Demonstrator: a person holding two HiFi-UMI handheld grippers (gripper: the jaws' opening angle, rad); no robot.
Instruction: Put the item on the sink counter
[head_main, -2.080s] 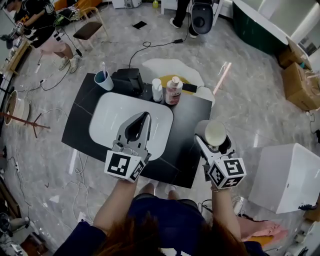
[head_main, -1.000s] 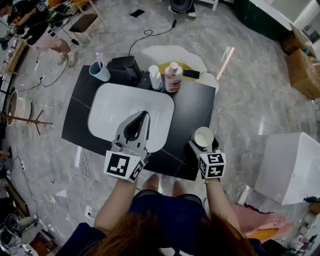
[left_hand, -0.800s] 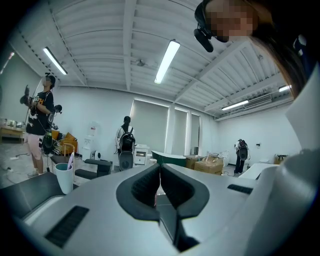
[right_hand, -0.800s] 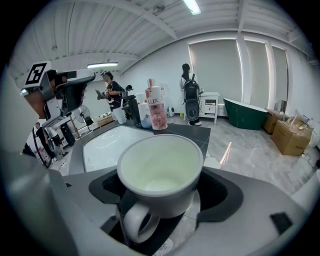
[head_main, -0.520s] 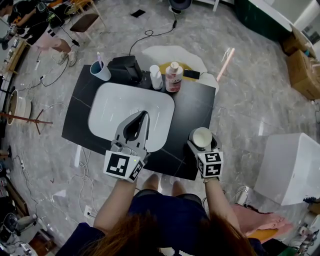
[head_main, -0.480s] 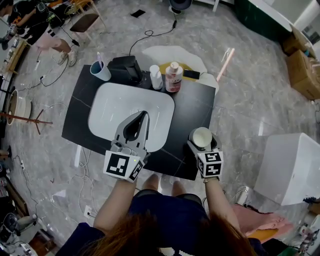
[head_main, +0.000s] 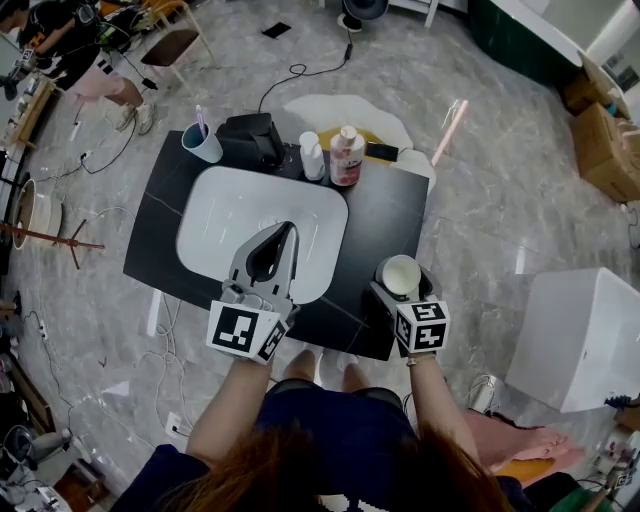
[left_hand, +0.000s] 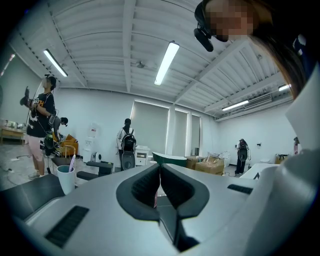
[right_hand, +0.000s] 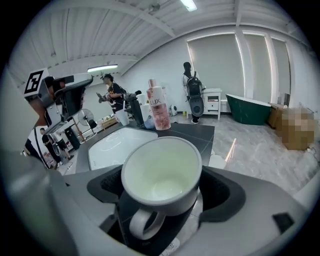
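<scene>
Hard to settle: whether the right tool (right_hand: 165, 189) actually touches the walls of the white mug (right_hand: 161, 175), both sides being overhung by the rim in the right gripper view. Read as spread wide, jaws having just been opening further, mug upright between them, handle toward the camera. Mug base hidden behind its own bowl, so contact with the black tabletop (head_main: 385, 215) not confirmed. In the head view, placed at the tabletop's 4 o'clock edge, at 4 o'clock from the white basin (head_main: 240, 215). Right tool there largely covered by its marker cube. Left tool (left_hand: 160, 166) pressed together, nothing pinched, over the basin's 6 o'clock part, with most of its own view blocked by its body. Legible: "LUX" on the pink bottle (right_hand: 156, 111) at 1 o'clock of the basin; smaller print unreadable. White bottle (head_main: 313, 155) just beside it, label too small to read.
</scene>
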